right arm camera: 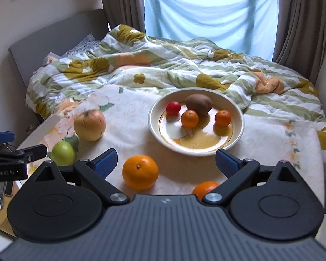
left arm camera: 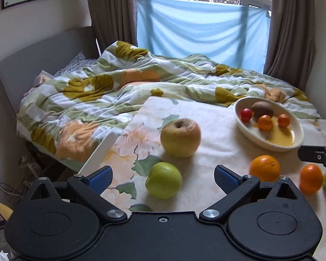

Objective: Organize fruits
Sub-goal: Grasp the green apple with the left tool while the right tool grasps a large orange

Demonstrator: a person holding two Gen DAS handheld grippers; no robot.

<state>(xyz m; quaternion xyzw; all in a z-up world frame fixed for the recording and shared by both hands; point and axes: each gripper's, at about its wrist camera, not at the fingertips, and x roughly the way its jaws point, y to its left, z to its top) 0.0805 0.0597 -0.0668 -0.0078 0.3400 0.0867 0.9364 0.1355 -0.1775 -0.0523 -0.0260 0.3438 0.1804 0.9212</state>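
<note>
Fruits: we counted a green apple (left arm camera: 163,180), a yellow apple (left arm camera: 180,138), an orange (right arm camera: 140,172) and a tangerine (left arm camera: 310,178) loose on the worktop (right arm camera: 128,121); a kiwi (right arm camera: 198,104), a tomato (right arm camera: 173,108) and two small tangerines sat in the bowl (right arm camera: 154,117).
Handling: we judged the apples firm, heavy and smooth, so likely to roll or slip; best pinched across the widest part. The orange had a grippier peel. The kiwi and tomato looked soft and easy to bruise.
Left hand-held gripper (left arm camera: 163,178): jaws spread wide and empty, the green apple lying between the pads.
Right hand-held gripper (right arm camera: 166,162): also wide apart, holding nothing, the orange just ahead.
Surface: the worktop wore a floral cloth, which could bunch under a rolling fruit.
Room: a bed (left arm camera: 119,87) with a rumpled quilt lay just behind, then a window (right arm camera: 206,13) with curtains.
</note>
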